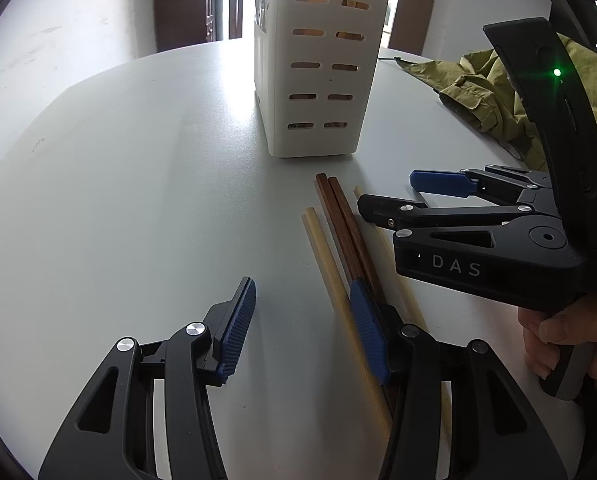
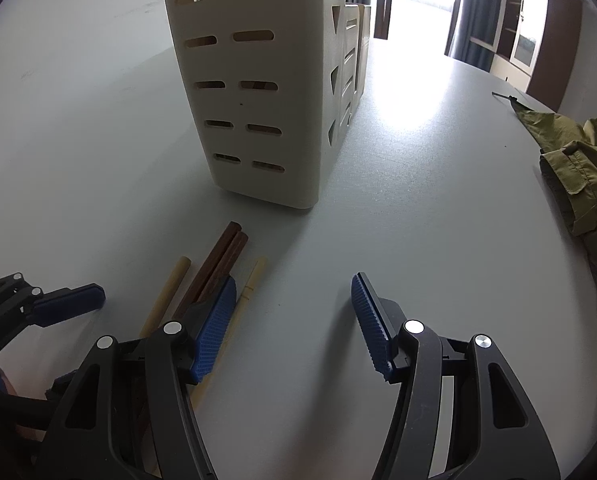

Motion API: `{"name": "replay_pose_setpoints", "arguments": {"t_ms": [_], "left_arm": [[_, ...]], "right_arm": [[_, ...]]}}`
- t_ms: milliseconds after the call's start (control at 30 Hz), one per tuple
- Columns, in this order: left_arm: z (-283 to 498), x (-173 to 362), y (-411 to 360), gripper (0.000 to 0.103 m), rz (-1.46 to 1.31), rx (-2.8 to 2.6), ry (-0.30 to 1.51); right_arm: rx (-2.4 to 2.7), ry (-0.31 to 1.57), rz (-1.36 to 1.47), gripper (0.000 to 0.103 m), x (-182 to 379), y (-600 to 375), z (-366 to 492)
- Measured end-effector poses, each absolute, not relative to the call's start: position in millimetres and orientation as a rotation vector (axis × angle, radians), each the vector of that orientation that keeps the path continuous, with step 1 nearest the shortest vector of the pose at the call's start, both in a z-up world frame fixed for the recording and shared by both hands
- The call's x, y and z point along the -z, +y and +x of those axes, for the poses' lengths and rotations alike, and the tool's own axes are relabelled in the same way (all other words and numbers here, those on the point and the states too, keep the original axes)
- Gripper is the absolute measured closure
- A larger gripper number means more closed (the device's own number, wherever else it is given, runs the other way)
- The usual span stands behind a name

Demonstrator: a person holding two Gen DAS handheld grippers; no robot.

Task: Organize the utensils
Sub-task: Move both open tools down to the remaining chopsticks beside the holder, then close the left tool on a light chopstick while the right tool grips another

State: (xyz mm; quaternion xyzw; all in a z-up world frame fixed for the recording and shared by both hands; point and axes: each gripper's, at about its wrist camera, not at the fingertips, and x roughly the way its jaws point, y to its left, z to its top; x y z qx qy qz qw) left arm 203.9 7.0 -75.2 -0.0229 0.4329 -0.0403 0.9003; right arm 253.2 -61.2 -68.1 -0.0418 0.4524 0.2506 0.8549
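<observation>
Left tongs (image 1: 302, 330) and right tongs (image 2: 294, 326) gape empty over pale tabletop (image 1: 138, 160); chopsticks (image 1: 344, 220) lie flat, ends toward the slotted holder (image 1: 314, 60).

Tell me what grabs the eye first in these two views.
A tall white slotted utensil holder stands mid-table. Just in front of it lie dark brown chopsticks between pale chopsticks, flat on the table. Both open grippers, left gripper and right gripper, flank them.
</observation>
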Motion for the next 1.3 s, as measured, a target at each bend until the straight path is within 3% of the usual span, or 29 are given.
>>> {"name": "replay_pose_setpoints", "arguments": {"t_ms": [200, 400, 600, 700, 867, 1067, 1300], "left_arm": [[216.2, 74.7, 8.0, 0.053, -0.061, 0.092, 0.906], [231.2, 74.5, 13.0, 0.054, -0.067, 0.078, 0.913], [242.4, 75.1, 7.8, 0.054, -0.035, 0.073, 0.925], [247.2, 75.4, 6.5, 0.054, -0.021, 0.064, 0.931], [254.0, 74.1, 7.7, 0.070, -0.022, 0.065, 0.945], [258.2, 74.9, -3.2, 0.093, 0.048, 0.061, 0.956], [263.3, 73.4, -3.5, 0.097, 0.046, 0.056, 0.966]], "right_arm": [[-0.523, 0.962, -0.113, 0.045, 68.3, -59.0, 254.8], [-0.513, 0.976, -0.099, 0.064, 67.3, -69.0, 260.5], [-0.514, 0.974, -0.109, 0.065, 67.5, -69.7, 262.8], [-0.508, 0.977, -0.099, 0.072, 66.2, -69.9, 259.6], [-0.507, 0.983, -0.093, 0.078, 66.2, -72.1, 262.6], [-0.520, 0.995, -0.079, 0.092, 66.0, -71.6, 265.1], [-0.537, 1.008, -0.042, 0.097, 64.9, -66.2, 265.7]]}}
